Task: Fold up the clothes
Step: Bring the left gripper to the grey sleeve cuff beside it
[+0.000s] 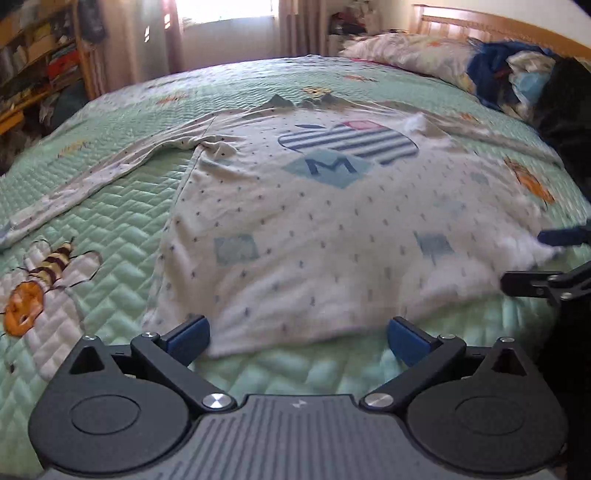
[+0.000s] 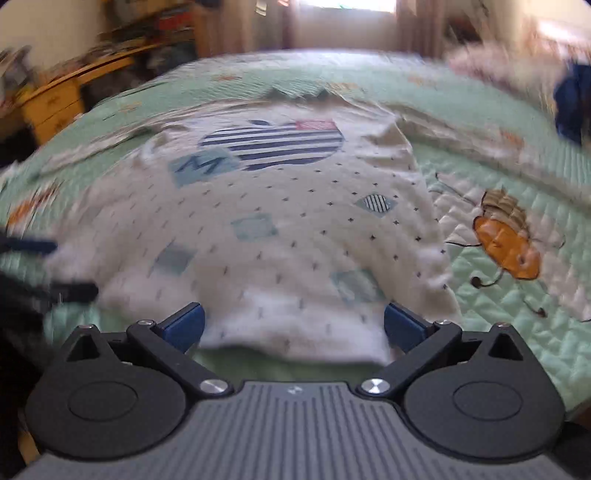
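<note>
Claws: left claw (image 1: 298, 340) and right claw (image 2: 293, 326) both spread wide, gripping nothing, blue pads on either side of the shirt's near hem.
Left claw position: low over the quilt, at the near edge of the shirt, its left pad (image 1: 188, 338) at the hem corner.
Right claw position: at the shirt's near right hem; it also shows at the right edge of the left wrist view, where its fingers seem to touch the cloth, though blur makes contact hard to judge.
Shirt: white long-sleeved shirt (image 1: 314, 229) with small dark specks, pale blue squares and a striped apple print with an "M", lying front up and mostly flat on the bed, hem toward the cameras, collar far.
Sleeve: left sleeve (image 1: 92, 177) stretched out sideways over the quilt.
Quilt: mint green quilt (image 1: 122, 221) with bee pictures beside the shirt.
Far end: pillow (image 1: 402, 51) and a heap of blue clothes (image 1: 495, 77) by the wooden headboard (image 1: 491, 26); curtained window (image 1: 225, 22) and shelves (image 1: 33, 62) behind.
</note>
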A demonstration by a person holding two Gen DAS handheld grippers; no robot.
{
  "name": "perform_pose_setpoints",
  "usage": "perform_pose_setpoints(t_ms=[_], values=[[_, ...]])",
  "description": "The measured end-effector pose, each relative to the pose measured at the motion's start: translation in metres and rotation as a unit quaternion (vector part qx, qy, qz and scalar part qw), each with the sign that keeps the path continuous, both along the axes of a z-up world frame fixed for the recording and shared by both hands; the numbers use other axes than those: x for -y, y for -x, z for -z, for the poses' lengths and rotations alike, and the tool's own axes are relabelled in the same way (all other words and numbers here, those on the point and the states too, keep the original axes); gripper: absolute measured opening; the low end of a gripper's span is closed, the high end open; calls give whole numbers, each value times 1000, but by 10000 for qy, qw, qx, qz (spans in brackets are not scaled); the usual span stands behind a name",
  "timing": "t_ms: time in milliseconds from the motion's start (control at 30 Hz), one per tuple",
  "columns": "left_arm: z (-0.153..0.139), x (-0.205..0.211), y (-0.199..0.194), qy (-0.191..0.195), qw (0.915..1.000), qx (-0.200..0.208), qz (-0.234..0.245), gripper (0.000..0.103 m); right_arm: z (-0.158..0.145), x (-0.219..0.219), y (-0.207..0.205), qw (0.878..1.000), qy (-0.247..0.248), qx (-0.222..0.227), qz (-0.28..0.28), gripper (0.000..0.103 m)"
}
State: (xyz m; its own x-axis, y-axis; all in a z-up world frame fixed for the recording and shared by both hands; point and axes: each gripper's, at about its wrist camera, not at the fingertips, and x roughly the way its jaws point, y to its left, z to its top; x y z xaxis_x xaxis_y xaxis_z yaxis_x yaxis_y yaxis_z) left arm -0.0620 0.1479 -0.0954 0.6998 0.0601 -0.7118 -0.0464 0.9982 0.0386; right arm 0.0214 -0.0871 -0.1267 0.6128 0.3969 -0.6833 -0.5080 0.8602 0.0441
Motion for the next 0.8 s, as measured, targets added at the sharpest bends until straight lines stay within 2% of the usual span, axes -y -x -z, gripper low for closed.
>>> perform_pose_setpoints(t_ms=[100,233,333,400,500,567,633,700,800], values=[[-5,-6,20,194,9997,160,-40,102,-8,6,17,9999,139,26,-40,102],[-26,-13,27,410,9974,590,-109,102,-40,3,25,9963,-617,522,-295,103],[-33,-28,19,575,9955,662,-346,102,-51,-17,18,9942,-574,771,-477,103],[-37,-40,14,694,9939,686,-519,102,-49,-29,5,9951,-550,683,-450,103],[-38,-75,14,1294,9845,773,-902,102,-34,-32,-5,9977,-586,194,-273,103],[-36,-107,16,1816,9709,918,-1264,102,-22,-26,-3,9975,-676,-95,-174,103],[-34,-138,19,2330,9530,1059,-1619,102,-12,-18,0,9968,-748,-260,-42,103],[-30,-171,21,2925,9265,1237,-2018,102,-7,-12,5,9963,-814,-264,27,103],[-23,-216,19,3708,8798,1574,-2522,102,-7,-13,4,9965,-794,-262,23,103]])
